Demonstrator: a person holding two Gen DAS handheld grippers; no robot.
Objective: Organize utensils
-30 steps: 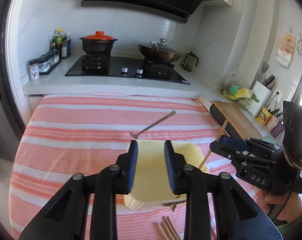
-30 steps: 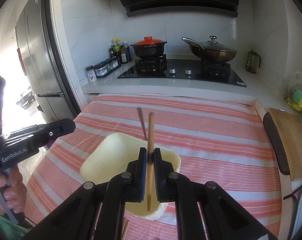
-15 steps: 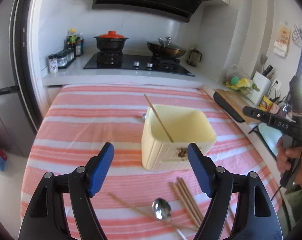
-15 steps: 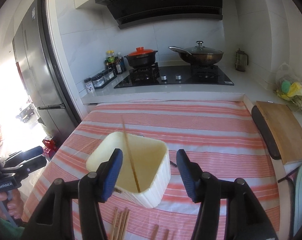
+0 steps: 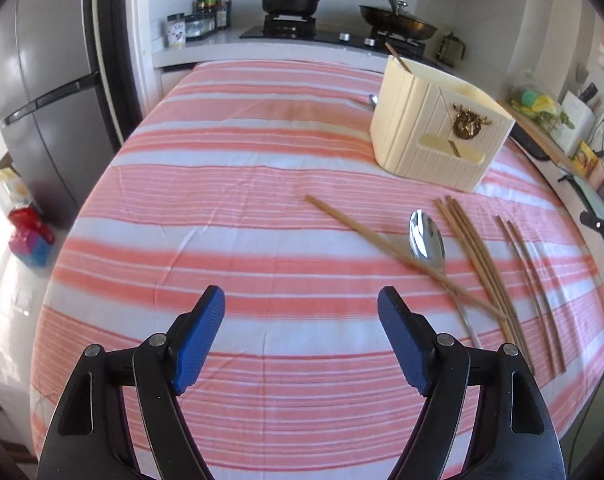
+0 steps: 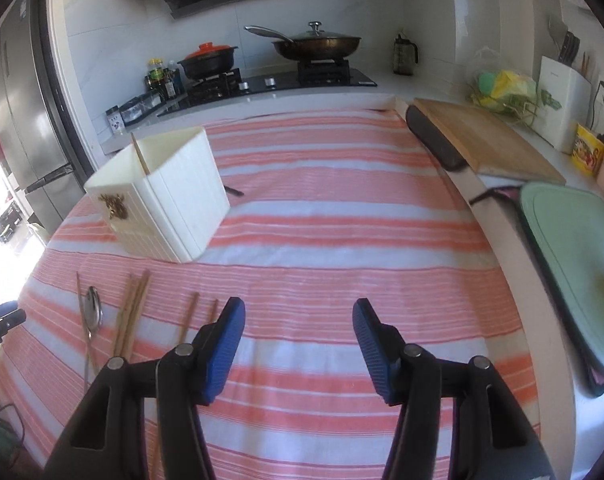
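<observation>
A cream utensil box (image 5: 438, 128) (image 6: 161, 196) stands on the striped cloth (image 5: 237, 184) with one chopstick (image 5: 398, 58) (image 6: 139, 156) leaning inside it. In front of it lie a metal spoon (image 5: 426, 236) (image 6: 91, 306), a single chopstick (image 5: 366, 234) and bundles of chopsticks (image 5: 478, 256) (image 6: 131, 312). Another utensil end (image 6: 233, 191) shows behind the box. My left gripper (image 5: 301, 312) is open and empty, low over bare cloth left of the spoon. My right gripper (image 6: 298, 322) is open and empty, right of the chopsticks.
A wooden cutting board (image 6: 486, 140) and a green board (image 6: 570, 256) lie along the right counter. The hob with a red-lidded pot (image 6: 209, 58) and a pan (image 6: 318, 42) is behind. A fridge (image 5: 49, 92) stands at left.
The right gripper let go of the chopstick, which now leans in the box. Both grippers opened, drew back from the box and came down toward the near cloth.
</observation>
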